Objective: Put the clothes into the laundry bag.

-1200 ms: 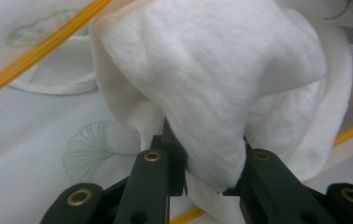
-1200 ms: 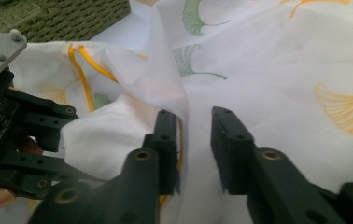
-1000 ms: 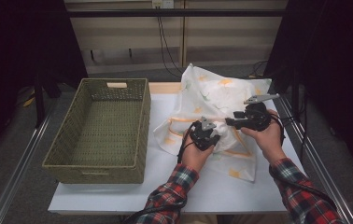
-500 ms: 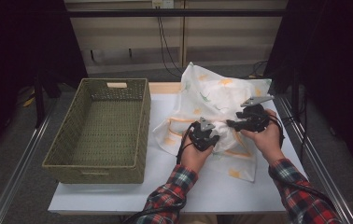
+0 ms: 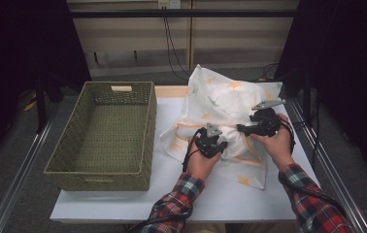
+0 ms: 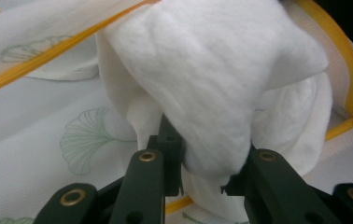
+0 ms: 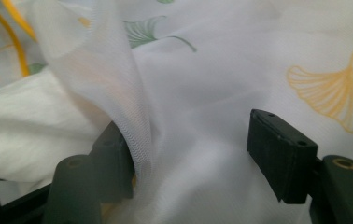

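Observation:
A white cover (image 5: 225,97) printed with ginkgo leaves and edged in yellow lies crumpled on the table's right half. Thick white padding (image 5: 235,141) bulges from it between my hands. My left gripper (image 5: 222,147) is shut on a fold of that padding (image 6: 221,79), its jaws (image 6: 202,172) pinching it from both sides. My right gripper (image 5: 242,129) points left at the bundle. Its jaws (image 7: 188,144) have just been opening and stand apart, with the cover's thin fabric (image 7: 212,70) draped loosely between them.
A green woven basket (image 5: 99,172) stands hollow on the table's left half, close to the cover's left edge. The white tabletop (image 5: 172,194) shows bare in front of the cloth. Metal rails run along both sides of the table.
Both hands stay at the bundle. The right gripper has shifted only slightly, and the left has kept still.

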`<state>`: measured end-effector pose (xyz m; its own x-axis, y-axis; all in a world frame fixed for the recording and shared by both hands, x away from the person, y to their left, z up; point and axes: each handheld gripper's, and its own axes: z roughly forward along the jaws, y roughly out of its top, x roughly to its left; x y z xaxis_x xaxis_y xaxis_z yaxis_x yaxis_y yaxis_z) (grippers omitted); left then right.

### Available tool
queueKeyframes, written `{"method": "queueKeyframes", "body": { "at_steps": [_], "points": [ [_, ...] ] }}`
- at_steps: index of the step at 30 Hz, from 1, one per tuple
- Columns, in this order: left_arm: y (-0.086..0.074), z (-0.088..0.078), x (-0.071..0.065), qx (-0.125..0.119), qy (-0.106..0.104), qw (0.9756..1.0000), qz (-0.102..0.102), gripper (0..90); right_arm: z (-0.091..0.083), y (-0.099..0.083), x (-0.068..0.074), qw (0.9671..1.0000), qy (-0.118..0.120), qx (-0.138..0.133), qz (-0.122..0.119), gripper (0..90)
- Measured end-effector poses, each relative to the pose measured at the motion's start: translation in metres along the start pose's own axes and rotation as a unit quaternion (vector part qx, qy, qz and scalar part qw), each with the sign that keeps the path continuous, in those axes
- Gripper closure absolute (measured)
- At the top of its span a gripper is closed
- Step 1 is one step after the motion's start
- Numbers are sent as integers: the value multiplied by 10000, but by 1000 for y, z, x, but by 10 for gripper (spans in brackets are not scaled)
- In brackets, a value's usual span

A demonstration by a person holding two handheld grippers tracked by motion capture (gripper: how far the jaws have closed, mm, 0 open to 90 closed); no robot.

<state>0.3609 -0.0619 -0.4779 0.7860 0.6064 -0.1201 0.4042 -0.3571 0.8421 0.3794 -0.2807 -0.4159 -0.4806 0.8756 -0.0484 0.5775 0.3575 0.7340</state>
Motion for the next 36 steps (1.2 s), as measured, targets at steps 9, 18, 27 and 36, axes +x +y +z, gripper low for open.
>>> {"method": "queueKeyframes", "body": {
  "at_steps": [9,18,27,36],
  "points": [
    [-2,1,2,9,-3,10000,-59,747,14,-1,-5,9999,91,91,25,386],
    [-3,1,4,-6,-10,10000,-42,747,16,-4,-11,9991,413,107,64,774],
    [-4,1,6,20,58,10000,-40,757,1,6,-16,9982,576,-12,188,868],
    [-5,2,6,64,76,9999,-48,743,-18,15,-21,9968,664,-203,401,886]
  ]
}}
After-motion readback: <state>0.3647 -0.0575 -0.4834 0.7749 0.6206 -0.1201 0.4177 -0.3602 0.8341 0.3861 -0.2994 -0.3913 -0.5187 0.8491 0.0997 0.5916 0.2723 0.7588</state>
